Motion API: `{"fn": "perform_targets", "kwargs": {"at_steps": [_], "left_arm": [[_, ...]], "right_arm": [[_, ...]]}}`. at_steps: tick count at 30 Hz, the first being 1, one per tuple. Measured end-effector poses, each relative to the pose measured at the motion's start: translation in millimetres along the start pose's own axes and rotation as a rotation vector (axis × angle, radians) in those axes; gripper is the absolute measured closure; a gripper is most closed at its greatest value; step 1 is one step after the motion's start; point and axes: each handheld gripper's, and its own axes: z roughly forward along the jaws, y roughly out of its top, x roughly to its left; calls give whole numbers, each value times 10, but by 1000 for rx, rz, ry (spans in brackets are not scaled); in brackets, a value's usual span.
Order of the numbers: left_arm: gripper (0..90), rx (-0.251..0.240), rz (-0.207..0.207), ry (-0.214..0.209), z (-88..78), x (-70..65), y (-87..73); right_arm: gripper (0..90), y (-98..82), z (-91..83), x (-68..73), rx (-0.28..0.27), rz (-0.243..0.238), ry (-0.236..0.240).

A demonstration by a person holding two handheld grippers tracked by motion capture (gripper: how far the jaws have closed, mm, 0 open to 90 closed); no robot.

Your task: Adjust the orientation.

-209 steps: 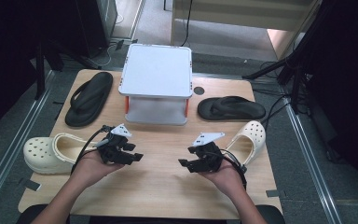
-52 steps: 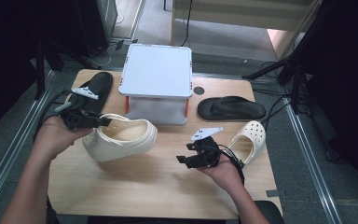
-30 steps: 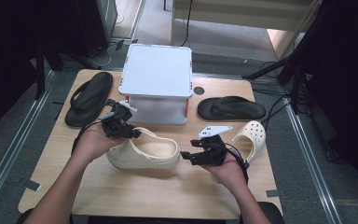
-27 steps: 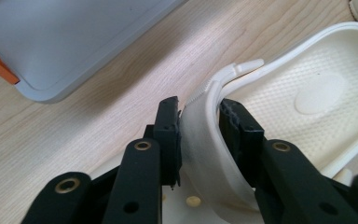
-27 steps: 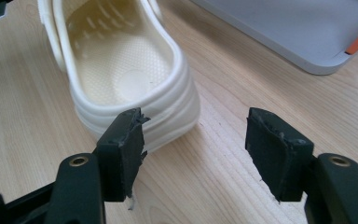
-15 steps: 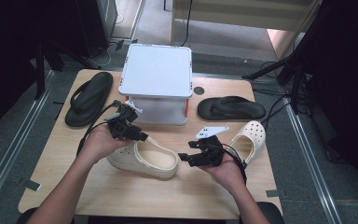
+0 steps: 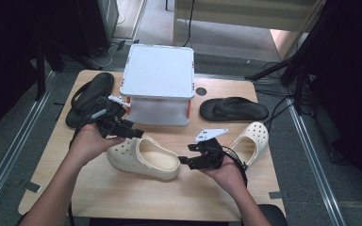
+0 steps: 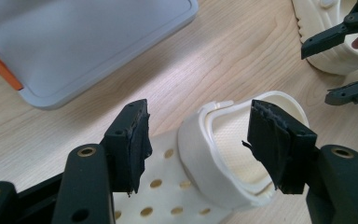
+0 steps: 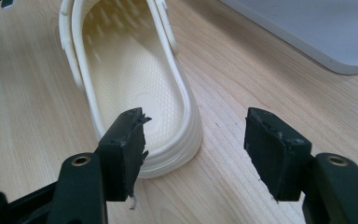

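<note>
The left gripper (image 7: 131, 133) has just been opening its jaws, which now stand wide apart above the cream clog (image 7: 143, 157), its heel strap between them but untouched. The clog lies flat mid-tabletop (image 7: 122, 197), where half a second ago the left jaws still gripped it. The right gripper (image 7: 188, 157) hovers at the clog's heel end, jaws apart, holding nothing.
</note>
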Motion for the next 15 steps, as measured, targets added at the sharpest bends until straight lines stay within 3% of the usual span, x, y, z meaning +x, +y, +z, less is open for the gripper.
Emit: {"fn": "perform_targets", "kwargs": {"at_steps": [6, 15], "left_arm": [[385, -18, 11, 14, -110, 7, -79], [409, -24, 10, 37, -144, 52, -210]], "right_arm": [[399, 3, -2, 8, -10, 5, 1], [435, 18, 43, 13, 0, -3, 4]]}}
